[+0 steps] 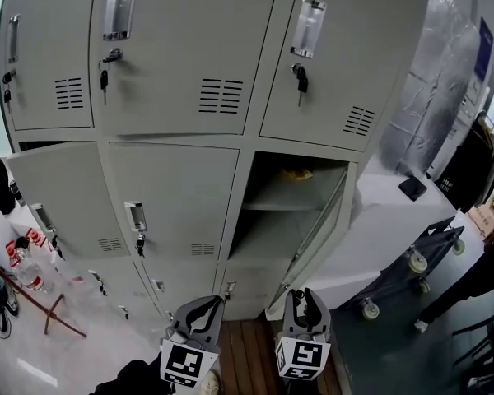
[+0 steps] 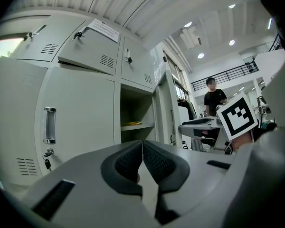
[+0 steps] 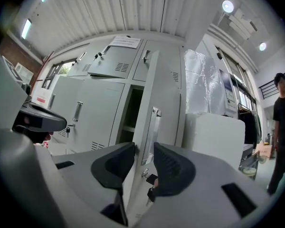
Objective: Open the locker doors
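A grey bank of lockers fills the head view. The middle-row right door stands swung open to the right, showing a shelf with a yellow thing. The middle-row left door hangs ajar. My right gripper is open by that open door's lower edge; in the right gripper view the door, with its handle and key, shows between the jaws of my right gripper, and no pad visibly presses on it. My left gripper is shut and empty, below the closed middle door; its pads touch.
A white counter stands right of the lockers, with a wheeled cart beyond it. A person in black stands to the right. Bottles and a stand sit at the lower left. An upper door looks slightly ajar.
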Motion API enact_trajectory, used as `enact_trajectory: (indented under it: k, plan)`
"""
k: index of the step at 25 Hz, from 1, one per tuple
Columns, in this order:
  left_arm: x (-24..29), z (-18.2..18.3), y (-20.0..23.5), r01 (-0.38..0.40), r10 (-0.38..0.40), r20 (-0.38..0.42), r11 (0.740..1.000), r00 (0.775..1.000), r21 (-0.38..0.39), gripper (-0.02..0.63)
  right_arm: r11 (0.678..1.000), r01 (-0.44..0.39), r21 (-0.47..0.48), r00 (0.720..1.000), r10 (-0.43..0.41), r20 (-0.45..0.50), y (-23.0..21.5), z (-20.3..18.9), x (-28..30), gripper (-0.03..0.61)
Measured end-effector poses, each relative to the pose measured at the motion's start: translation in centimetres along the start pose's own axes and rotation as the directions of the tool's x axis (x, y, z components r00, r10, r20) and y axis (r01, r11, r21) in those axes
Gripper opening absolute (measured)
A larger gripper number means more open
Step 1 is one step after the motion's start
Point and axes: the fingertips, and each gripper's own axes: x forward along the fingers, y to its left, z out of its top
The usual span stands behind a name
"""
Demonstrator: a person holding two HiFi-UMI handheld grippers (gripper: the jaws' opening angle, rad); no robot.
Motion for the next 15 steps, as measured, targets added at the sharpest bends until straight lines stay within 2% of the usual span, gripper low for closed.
enact_trajectory:
  k: [6,15]
  plan:
    - [0.4,0.2,-2.1,0.046,-0.046,0.027,0.999,0.999,0.008,0.025,0.997,0.075,0.005,0.997,-0.075,-0.014,-2.8,-0.7,-2.0,0.123]
    - [2.0,0.2,-4.8,0.113,-0.113,0.004,0.994,0.994,0.006,0.025,0.984,0.176,0.005,0.984,-0.176,-0.034,-6.9,-1.8,-3.7,0.08]
